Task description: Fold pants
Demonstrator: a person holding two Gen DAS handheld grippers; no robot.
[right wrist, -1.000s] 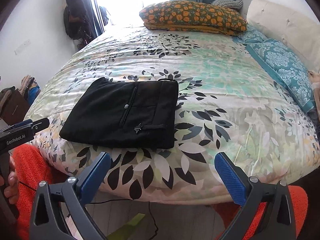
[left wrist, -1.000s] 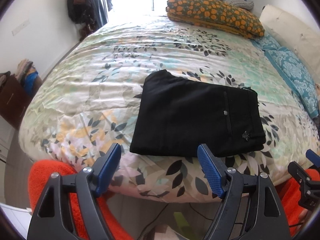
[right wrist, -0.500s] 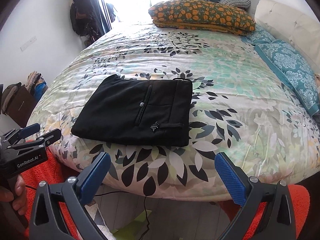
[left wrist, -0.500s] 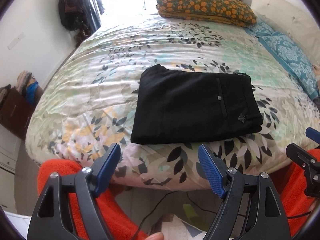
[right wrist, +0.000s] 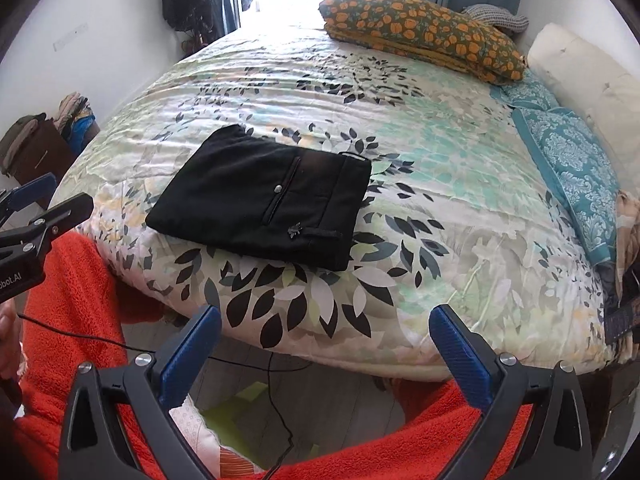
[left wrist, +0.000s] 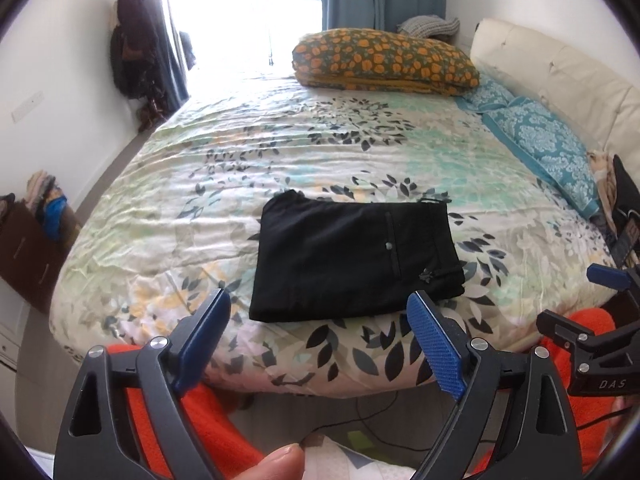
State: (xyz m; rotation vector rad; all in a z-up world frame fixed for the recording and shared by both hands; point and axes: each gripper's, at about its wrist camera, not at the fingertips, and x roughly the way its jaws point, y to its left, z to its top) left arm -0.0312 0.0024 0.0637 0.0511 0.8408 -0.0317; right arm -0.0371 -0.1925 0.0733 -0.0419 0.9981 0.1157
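Note:
Black pants [left wrist: 352, 260] lie folded into a flat rectangle near the front edge of the floral bedspread [left wrist: 280, 152], back pocket and button up. They also show in the right wrist view [right wrist: 264, 200]. My left gripper [left wrist: 320, 328] is open and empty, held off the bed's front edge below the pants. My right gripper [right wrist: 326, 340] is open and empty, off the bed edge to the right of the pants. Each gripper shows at the edge of the other's view.
An orange-patterned pillow [left wrist: 384, 60] and teal pillows [left wrist: 536, 136] lie at the far and right sides of the bed. A cream headboard [left wrist: 560, 80] runs along the right. A brown box with clothes [left wrist: 32, 232] stands on the floor at left. Cables lie on the floor [right wrist: 280, 380].
Both grippers have pulled back and risen from the bed edge, so the pants look smaller and farther. The pants have not moved. Both grippers stay open.

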